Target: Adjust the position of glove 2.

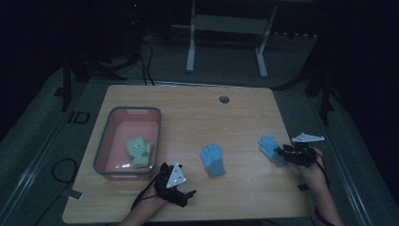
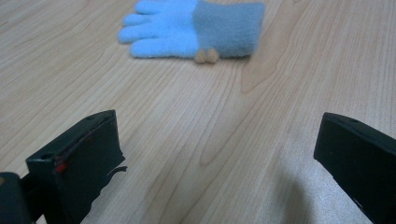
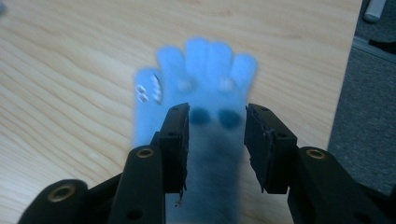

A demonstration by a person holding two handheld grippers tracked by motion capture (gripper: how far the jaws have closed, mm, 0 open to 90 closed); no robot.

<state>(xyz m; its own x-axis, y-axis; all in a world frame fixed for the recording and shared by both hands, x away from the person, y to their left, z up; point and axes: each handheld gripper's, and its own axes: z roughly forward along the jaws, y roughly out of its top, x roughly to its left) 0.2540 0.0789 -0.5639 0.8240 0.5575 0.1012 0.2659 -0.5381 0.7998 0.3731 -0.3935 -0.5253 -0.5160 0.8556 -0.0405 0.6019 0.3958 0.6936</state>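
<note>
Right gripper [image 3: 217, 135] pinching glove [image 3: 196, 93] at the cuff, right of bin [image 1: 106, 123]. Soft, light, floppy fleece, so grab cuff. Left gripper [image 2: 215, 154] spread wide, empty.

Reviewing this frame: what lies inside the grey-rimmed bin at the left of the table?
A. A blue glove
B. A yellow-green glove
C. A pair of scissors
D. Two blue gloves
B: in the high view the bin holds a single yellow-green glove, while both blue gloves lie out on the table, one near the middle and one at the right gripper.
</note>
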